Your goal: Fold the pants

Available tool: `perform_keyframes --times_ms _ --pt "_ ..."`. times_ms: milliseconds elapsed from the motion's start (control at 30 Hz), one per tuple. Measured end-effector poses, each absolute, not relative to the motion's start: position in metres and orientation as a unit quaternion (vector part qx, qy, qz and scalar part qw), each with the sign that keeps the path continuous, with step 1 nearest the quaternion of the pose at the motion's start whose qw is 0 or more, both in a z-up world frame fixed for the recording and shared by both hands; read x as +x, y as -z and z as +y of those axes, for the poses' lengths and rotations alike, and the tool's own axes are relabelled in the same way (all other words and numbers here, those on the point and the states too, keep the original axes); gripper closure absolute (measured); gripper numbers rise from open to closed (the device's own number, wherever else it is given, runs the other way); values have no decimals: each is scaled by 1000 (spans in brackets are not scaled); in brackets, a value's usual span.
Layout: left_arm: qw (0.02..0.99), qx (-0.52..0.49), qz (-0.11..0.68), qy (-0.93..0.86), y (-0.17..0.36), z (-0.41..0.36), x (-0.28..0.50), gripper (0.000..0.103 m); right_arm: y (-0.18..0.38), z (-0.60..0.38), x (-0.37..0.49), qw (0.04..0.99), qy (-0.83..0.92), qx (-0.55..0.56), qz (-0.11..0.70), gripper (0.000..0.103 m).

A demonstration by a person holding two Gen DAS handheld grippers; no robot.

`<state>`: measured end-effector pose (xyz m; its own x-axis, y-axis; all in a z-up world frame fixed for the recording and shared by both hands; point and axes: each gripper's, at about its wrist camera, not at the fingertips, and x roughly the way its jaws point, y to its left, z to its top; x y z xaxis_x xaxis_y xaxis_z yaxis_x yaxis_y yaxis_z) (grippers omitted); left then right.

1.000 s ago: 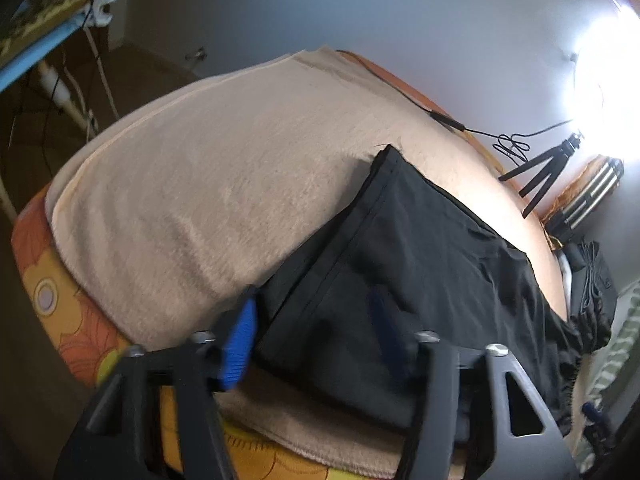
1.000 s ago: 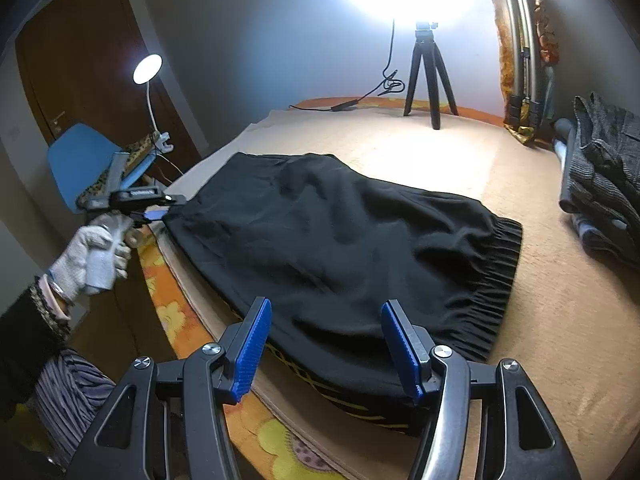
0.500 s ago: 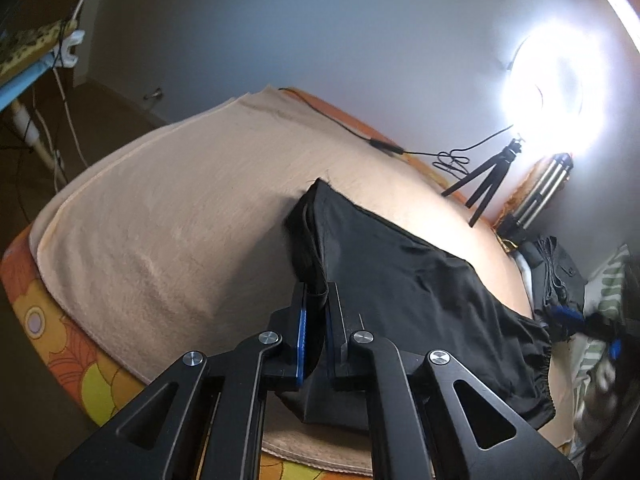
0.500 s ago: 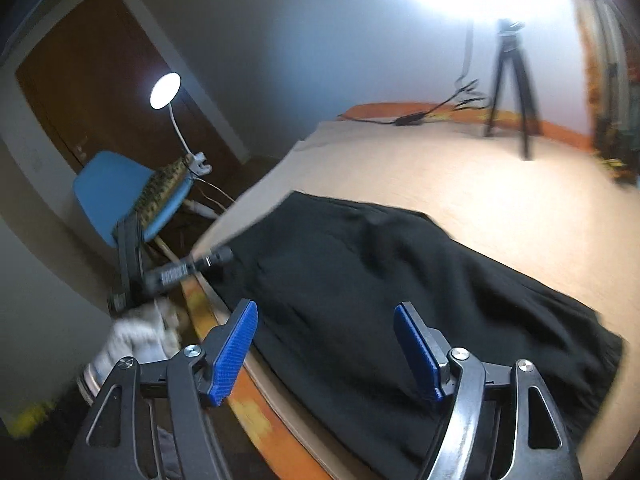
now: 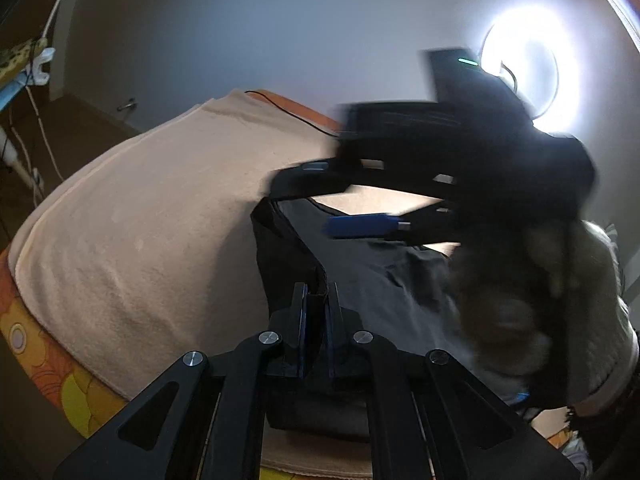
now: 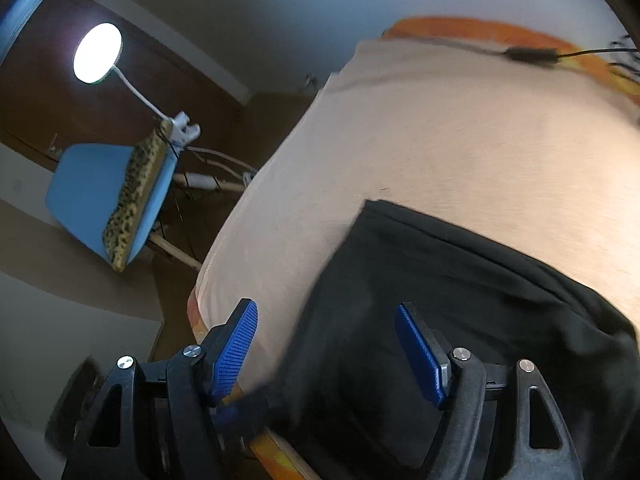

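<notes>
The black pants (image 5: 360, 280) lie on a beige blanket (image 5: 140, 220) on the bed. My left gripper (image 5: 316, 300) is shut on the pants' near hem corner and holds the cloth slightly raised. My right gripper (image 5: 320, 200) crosses the left wrist view, blurred, open above the far hem corner, with a gloved hand (image 5: 560, 300) behind it. In the right wrist view the right gripper (image 6: 326, 344) is open, its blue pads over the pants (image 6: 460, 300) near their hem edge, holding nothing.
The bed's orange flowered edge (image 5: 48, 360) runs along the near side. A blue chair (image 6: 100, 196) with a clip lamp (image 6: 98, 52) stands beside the bed. A ring light (image 5: 524, 76) glows by the wall. A cable (image 6: 528, 54) lies across the far blanket.
My left gripper closed on the pants' hem corner and lifted it a little. My right gripper swung left across the pants toward the far hem corner, staying open.
</notes>
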<state>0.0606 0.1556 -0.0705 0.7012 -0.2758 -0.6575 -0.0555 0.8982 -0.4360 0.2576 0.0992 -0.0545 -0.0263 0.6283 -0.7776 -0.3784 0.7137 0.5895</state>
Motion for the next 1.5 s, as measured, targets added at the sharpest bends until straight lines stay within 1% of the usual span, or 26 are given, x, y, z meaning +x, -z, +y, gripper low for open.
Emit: perform_keyframes --times_ms 100,200,233,300,367,400,467,500,567,700,767,800,1067,1233,1267,1300,1333,1367,1500 --pt "896 -217 382 68 70 153 59 97 68 119 257 682 -357 77 633 28" --pt "895 -220 381 74 69 152 56 98 79 134 256 683 -342 44 644 33" --pt "896 -219 380 76 68 152 55 98 82 135 256 683 -338 40 646 36" --pt "896 -219 379 78 67 151 53 99 85 135 256 685 -331 32 648 44" --pt "895 -220 379 82 67 149 52 99 86 132 257 690 -324 29 647 65" --pt "895 -217 380 84 67 147 52 99 86 129 258 691 -322 29 647 69" --pt "897 -207 381 83 66 143 51 99 85 120 258 694 -324 30 642 85" --pt "898 -204 382 84 65 142 50 100 83 116 257 699 -322 26 638 88" --pt "899 -198 382 83 64 141 47 100 80 107 254 707 -322 21 629 99" --pt "899 -197 384 75 65 143 43 100 74 101 253 715 -326 28 617 101" --pt "896 -205 389 65 66 148 43 98 70 94 253 718 -328 41 612 102" --pt "894 -212 392 58 67 152 44 96 68 91 253 719 -329 46 610 102" --pt "879 -264 395 38 75 181 44 96 66 59 250 723 -326 77 605 102" --pt "874 -266 401 60 79 172 51 95 70 56 249 724 -323 79 605 102" --pt "870 -266 409 66 82 171 56 81 69 57 249 723 -326 79 604 102" --pt "867 -264 418 68 84 168 59 59 68 58 248 724 -329 78 602 102" --pt "865 -259 424 64 86 165 61 50 68 57 247 724 -330 77 601 102" --pt "865 -255 428 58 88 162 60 46 67 57 246 724 -333 79 599 102" --pt "861 -256 439 42 103 161 67 46 69 68 246 716 -349 84 599 102"
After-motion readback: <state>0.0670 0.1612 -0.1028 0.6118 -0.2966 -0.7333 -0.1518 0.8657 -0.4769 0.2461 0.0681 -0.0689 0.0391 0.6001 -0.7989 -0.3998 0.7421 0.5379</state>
